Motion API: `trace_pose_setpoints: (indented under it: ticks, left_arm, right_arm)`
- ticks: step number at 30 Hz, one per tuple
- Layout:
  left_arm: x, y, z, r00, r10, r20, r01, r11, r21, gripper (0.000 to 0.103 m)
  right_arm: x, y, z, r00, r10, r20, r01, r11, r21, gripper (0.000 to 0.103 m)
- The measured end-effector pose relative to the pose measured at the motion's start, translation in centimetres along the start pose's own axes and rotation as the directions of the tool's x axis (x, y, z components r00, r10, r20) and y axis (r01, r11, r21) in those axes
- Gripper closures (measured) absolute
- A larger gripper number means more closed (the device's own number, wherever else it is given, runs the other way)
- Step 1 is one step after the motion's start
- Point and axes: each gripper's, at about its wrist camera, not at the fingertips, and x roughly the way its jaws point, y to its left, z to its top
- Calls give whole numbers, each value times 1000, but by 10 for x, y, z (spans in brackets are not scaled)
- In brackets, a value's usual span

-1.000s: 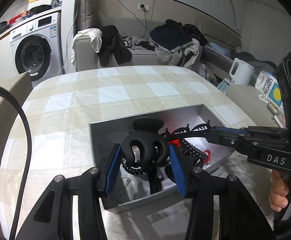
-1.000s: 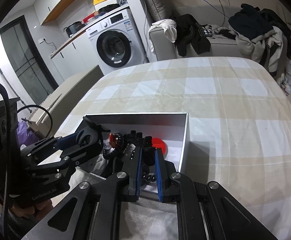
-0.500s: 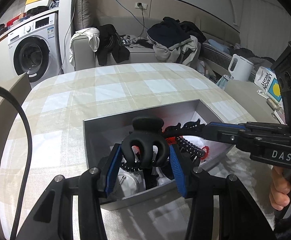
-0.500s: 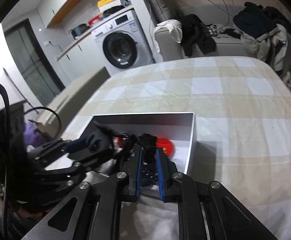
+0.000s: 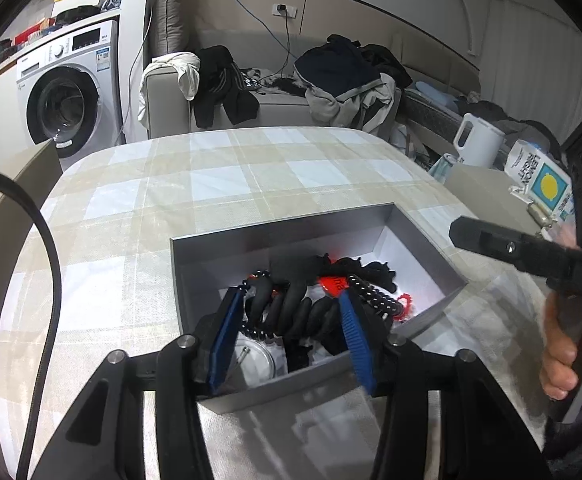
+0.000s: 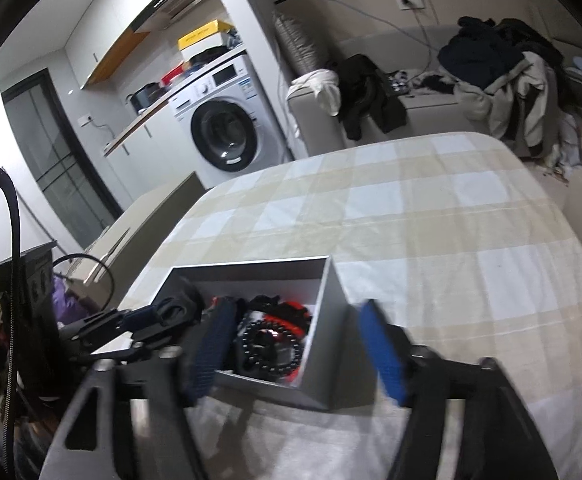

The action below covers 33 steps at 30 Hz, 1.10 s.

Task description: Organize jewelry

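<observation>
A grey open box [image 5: 275, 236] sits on the checked tablecloth and holds black hair clips, a black bead bracelet [image 5: 375, 294] and red pieces. My left gripper [image 5: 291, 312] is down inside the box, shut on a black claw hair clip [image 5: 291, 304]. My right gripper [image 6: 295, 348] is open and empty, lifted back over the box's near corner; the box [image 6: 327, 304] and the bead bracelet [image 6: 267, 348] show between its fingers. In the left wrist view the right gripper's body [image 5: 531, 256] is at the right, outside the box.
The table [image 6: 431, 220] carries a checked cloth. A washing machine [image 5: 63, 104] and a sofa with clothes [image 5: 331, 80] stand behind. A white kettle [image 5: 477, 142] and a lemon carton [image 5: 539, 180] are on a side surface to the right.
My right gripper has opened and pulled back up out of the box, letting go of what it held. My left gripper has lowered the claw clip deeper into the box.
</observation>
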Motion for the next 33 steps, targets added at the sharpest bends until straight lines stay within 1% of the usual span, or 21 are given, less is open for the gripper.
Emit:
trace_pose_setpoints:
  ticks: [1, 2, 3, 4, 5, 7, 9, 10, 11, 13, 16, 18, 19, 21, 26, 33]
  left_arm:
    - [-3, 0, 0, 1000, -13, 11, 13, 1000, -4, 41]
    - [-7, 0, -1, 999, -22, 22, 23, 1000, -7, 32]
    - [-10, 0, -1, 999, -30, 32, 30, 999, -9, 29]
    - [-15, -1, -2, 998, -42, 43, 42, 999, -8, 20]
    - [-18, -1, -2, 998, -48, 47, 48, 999, -7, 17]
    - [-24, 0, -4, 997, -51, 57, 52, 999, -5, 16]
    - [-31, -2, -4, 997, -39, 65, 38, 999, 12, 12]
    - [-32, -2, -4, 997, -31, 69, 29, 999, 17, 4]
    - [-36, -2, -5, 996, -15, 84, 14, 1000, 20, 1]
    - [-42, 0, -9, 993, 5, 119, -6, 1000, 15, 1]
    - [-44, 3, -14, 989, 27, 145, -27, 1000, -2, 1]
    - [-44, 4, -19, 984, 64, 165, -62, 998, -14, 1]
    - [-44, 5, -22, 978, 103, 181, -101, 995, -18, 1]
    - [-42, 6, -25, 971, 133, 200, -130, 991, -26, 1]
    - [-35, 9, -26, 970, 133, 206, -129, 991, -31, 1]
    - [-38, 10, -34, 962, 137, 235, -134, 991, -30, 1]
  right_arm:
    - [0, 1, -1, 1000, 3, -9, -3, 1000, -10, 24]
    - [0, 2, -3, 1000, 7, -14, -7, 1000, -20, 19]
    - [-1, 3, -5, 1000, 7, -13, -7, 1000, -29, 17]
    - [-2, 5, -8, 1000, 2, -6, -2, 999, -43, 11]
    - [-4, 6, -10, 1000, 0, 0, 0, 999, -51, 7]
    - [-7, 8, -15, 1000, 6, 6, -6, 998, -69, 2]
    - [-11, 9, -20, 1000, 13, 23, -11, 996, -89, 0]
    - [-13, 9, -22, 999, 15, 32, -12, 995, -95, 0]
    - [-14, 9, -24, 999, 16, 36, -12, 995, -102, 0]
    - [-16, 10, -27, 999, 17, 37, -13, 993, -116, 0]
    - [-20, 13, -32, 998, 18, 54, -10, 991, -134, 0]
    - [-24, 14, -34, 997, 20, 77, -9, 990, -143, 0]
    - [-25, 15, -35, 996, 22, 84, -9, 989, -147, 0]
    - [-27, 18, -36, 995, 24, 96, -8, 986, -168, 0]
    - [-32, 25, -40, 989, 36, 141, -6, 979, -205, 0]
    - [-33, 28, -47, 980, 36, 195, 10, 973, -230, 0]
